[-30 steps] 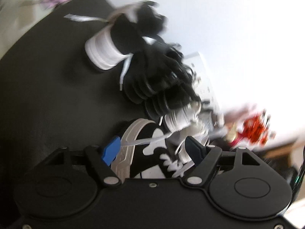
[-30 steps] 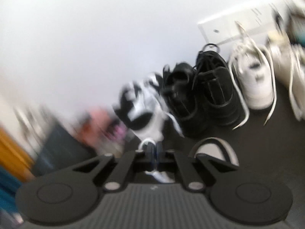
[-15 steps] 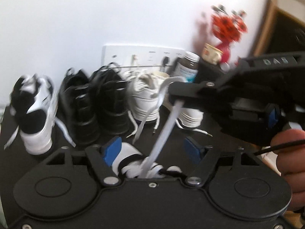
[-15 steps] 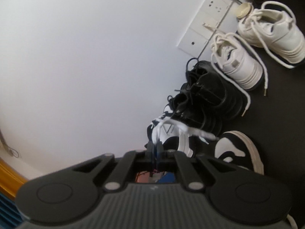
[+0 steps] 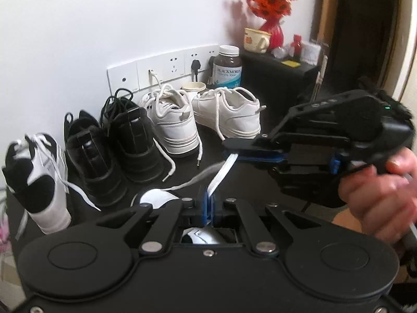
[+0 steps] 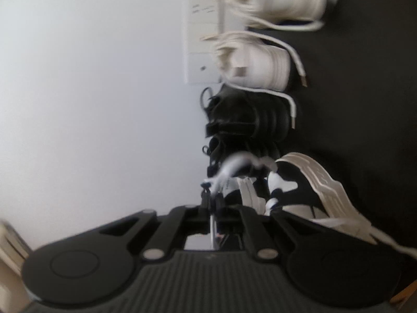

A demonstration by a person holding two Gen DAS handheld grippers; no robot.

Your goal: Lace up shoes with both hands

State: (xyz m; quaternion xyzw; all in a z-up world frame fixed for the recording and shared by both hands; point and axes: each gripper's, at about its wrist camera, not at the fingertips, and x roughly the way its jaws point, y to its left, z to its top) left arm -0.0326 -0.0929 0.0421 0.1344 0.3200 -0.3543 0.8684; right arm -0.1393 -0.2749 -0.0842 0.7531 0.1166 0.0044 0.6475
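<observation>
Closest in, the left gripper [image 5: 208, 200] is clamped tight on the flat white lace [image 5: 220, 174], pads pinched together at 6 o'clock. That lace runs up toward 1 o'clock into the right gripper [image 5: 232, 147], also closed on it, with a hand [image 5: 378, 193] holding its grip at 3 o'clock. The black-and-white sneaker [image 5: 156, 198] being laced sits just under the left gripper. Further back, toward 11 o'clock, more shoes [image 5: 172, 120] line the wall on the black table [image 5: 273, 120].

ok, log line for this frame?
left claw: shut on white lace | right claw: shut on white lace | stage: lacing
</observation>
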